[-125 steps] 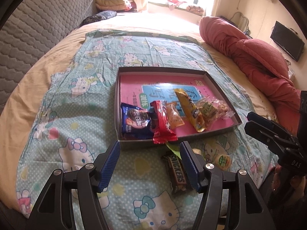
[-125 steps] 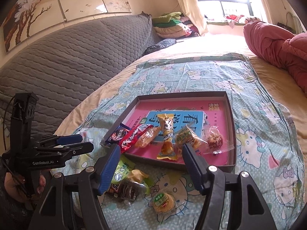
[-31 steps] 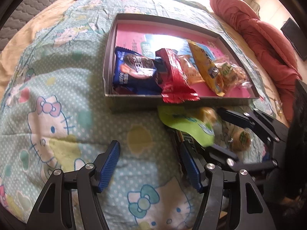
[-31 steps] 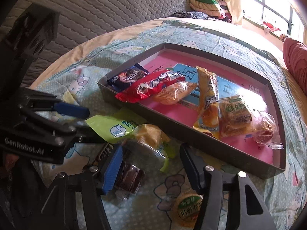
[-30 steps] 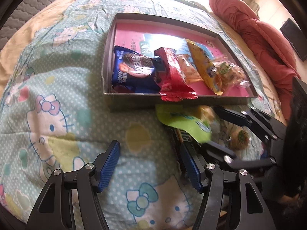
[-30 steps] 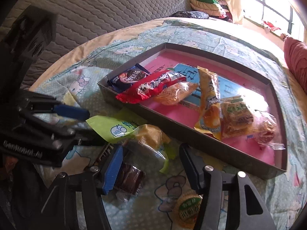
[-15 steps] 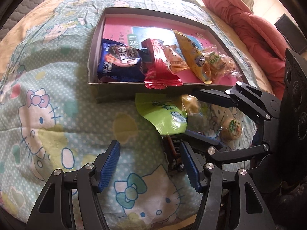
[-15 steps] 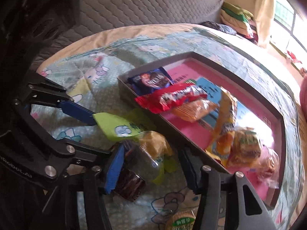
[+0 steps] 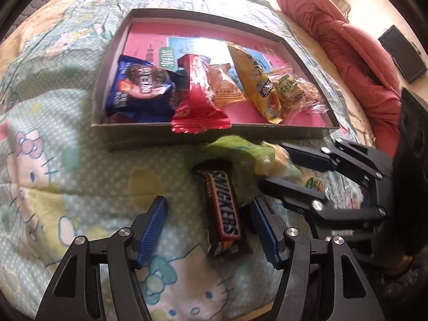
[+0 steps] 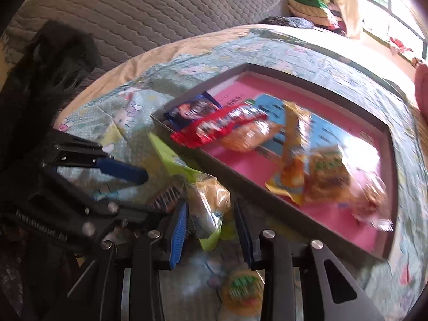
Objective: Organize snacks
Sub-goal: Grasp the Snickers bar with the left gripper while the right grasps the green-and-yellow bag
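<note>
A grey box (image 9: 163, 133) with a pink floor holds several snacks: a blue cookie pack (image 9: 141, 91), a red bar (image 9: 198, 99) and orange packs. A Snickers bar (image 9: 224, 208) lies on the bedsheet in front of it, between the open fingers of my left gripper (image 9: 211, 227). My right gripper (image 10: 211, 227) has its jaws around a green and clear bun packet (image 10: 206, 203), which also shows in the left wrist view (image 9: 254, 155). The jaws are narrowed but a gap shows on the right side. A small round green-labelled snack (image 10: 240, 291) lies below it.
A Hello Kitty sheet (image 9: 48, 176) covers the bed. A red quilt (image 9: 347, 48) is bunched at the right. A grey quilted headboard (image 10: 133, 13) stands behind. Folded clothes (image 10: 307, 2) lie by the window.
My right gripper has narrowed around the bun packet and lifted it off the Snickers bar, which now lies uncovered. My left gripper has moved closer over the Snickers bar.
</note>
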### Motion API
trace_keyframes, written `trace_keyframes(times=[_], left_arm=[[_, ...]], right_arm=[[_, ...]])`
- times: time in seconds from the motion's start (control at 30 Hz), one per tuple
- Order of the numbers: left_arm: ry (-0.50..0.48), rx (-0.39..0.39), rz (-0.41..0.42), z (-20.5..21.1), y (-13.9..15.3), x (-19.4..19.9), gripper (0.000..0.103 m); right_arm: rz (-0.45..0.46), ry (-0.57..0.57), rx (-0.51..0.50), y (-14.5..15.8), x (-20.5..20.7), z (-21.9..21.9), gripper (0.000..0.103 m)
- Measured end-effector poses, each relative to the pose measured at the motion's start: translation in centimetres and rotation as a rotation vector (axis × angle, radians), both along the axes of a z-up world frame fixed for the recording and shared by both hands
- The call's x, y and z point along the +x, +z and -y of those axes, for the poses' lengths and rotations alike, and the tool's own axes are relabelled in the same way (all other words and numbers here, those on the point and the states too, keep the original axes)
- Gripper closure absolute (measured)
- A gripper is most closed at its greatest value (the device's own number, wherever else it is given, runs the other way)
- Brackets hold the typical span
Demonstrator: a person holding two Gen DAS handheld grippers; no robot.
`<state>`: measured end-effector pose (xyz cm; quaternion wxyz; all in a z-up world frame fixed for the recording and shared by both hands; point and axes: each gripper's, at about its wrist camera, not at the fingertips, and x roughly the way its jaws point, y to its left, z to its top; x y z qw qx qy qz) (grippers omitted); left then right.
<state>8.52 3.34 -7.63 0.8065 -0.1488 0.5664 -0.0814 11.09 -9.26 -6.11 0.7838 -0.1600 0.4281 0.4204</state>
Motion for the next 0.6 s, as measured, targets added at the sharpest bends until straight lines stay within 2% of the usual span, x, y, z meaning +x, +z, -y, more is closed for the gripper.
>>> trace_keyframes(times=[0.07,0.27,0.43,0.6], left_arm=[[-0.003,0.012,0.007,0.6,-0.1,0.5,0.037],[0.01,0.045,0.007,0.8,-0.4,0.9,0.037],[0.023,0.008,-0.002,0.0,-0.5,0.8,0.039],[0.051,-0.029,-0.015,-0.5,-0.8,1.1,0.04]], right_arm=[[0.0,-0.02,-0.015,-0.1,0.0,0.7,0.071],[-0.047,-0.032,-0.012,-0.9,1.0,0.8,0.07],[-0.046,-0.015,-0.043,-2.1,1.2,-0.7,0.07],[-0.076,-0.033,0.001,-2.1,1.7,-0.9,0.07]])
